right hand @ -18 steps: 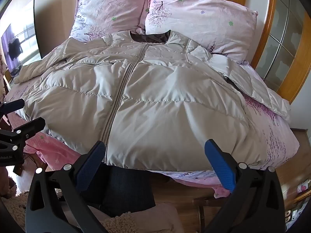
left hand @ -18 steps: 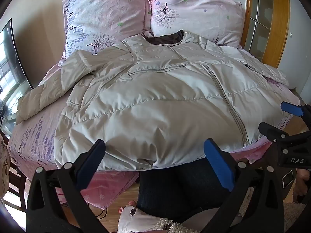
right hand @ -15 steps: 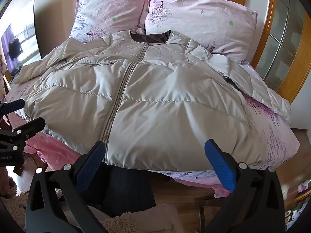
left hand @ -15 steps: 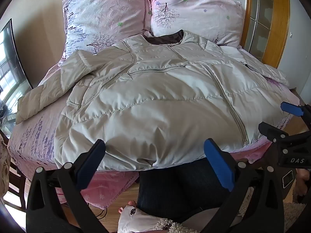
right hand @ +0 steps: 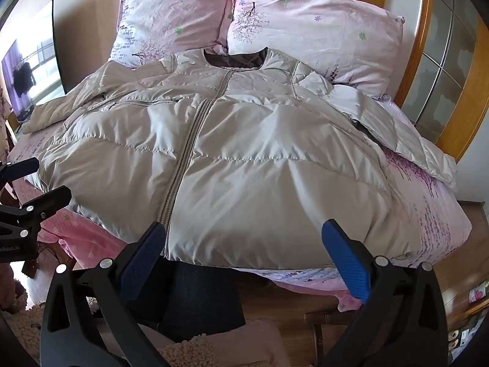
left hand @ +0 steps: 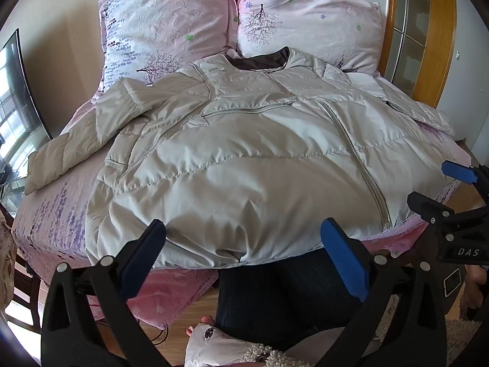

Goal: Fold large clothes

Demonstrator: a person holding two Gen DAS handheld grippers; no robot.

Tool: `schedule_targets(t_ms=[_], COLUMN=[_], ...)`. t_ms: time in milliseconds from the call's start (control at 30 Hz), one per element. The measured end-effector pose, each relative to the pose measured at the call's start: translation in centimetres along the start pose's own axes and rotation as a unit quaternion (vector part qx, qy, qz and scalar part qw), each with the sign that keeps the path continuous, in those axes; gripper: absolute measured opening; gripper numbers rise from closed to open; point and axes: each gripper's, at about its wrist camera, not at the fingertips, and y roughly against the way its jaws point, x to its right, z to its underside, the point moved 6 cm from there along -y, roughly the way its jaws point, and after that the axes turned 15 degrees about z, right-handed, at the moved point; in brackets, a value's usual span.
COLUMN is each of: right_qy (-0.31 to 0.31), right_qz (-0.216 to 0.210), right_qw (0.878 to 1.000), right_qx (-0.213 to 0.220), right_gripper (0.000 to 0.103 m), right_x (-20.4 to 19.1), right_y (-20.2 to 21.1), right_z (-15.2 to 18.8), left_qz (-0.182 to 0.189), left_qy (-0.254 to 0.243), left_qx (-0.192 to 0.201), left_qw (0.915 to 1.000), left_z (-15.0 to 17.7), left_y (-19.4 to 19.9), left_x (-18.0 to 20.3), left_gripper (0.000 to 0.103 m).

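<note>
A large beige puffer jacket (left hand: 244, 159) (right hand: 244, 159) lies face up and zipped on the pink bed (left hand: 52, 214) (right hand: 428, 214), collar toward the pillows, hem at the near edge. One sleeve (left hand: 73, 146) stretches out to the left, the other sleeve (right hand: 403, 140) lies along the right side. My left gripper (left hand: 243, 238) hovers open just short of the hem, left of the zip. Over the hem right of the zip, my right gripper (right hand: 244, 238) hangs open and holds nothing. Each gripper also shows at the edge of the other's view: the right gripper (left hand: 452, 195), the left gripper (right hand: 27, 189).
Two pink flowered pillows (left hand: 171, 30) (left hand: 308, 24) lean on the wall behind the collar. A wooden-framed glass door (right hand: 449, 70) stands at the right, a dark screen (left hand: 15, 107) at the left. The person's dark trouser legs (left hand: 284, 293) stand against the bed's foot on a wooden floor.
</note>
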Motion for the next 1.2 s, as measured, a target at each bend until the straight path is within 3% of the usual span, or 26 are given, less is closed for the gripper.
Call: schedule_targets(t_ms=[1200], right_qy=[-0.004], right_qz=[-0.003], right_qw=[1.000], right_qx=[0.000], right_gripper=[0.102], right_x=[0.13], right_y=[0.03], right_z=[0.16], left_qz=[0.001], left_qy=[0.001], left_qx=[0.000], left_qw=[1.0000], left_z=[0.00], left_y=[0.00], left_x=[0.01], left_gripper=[0.101])
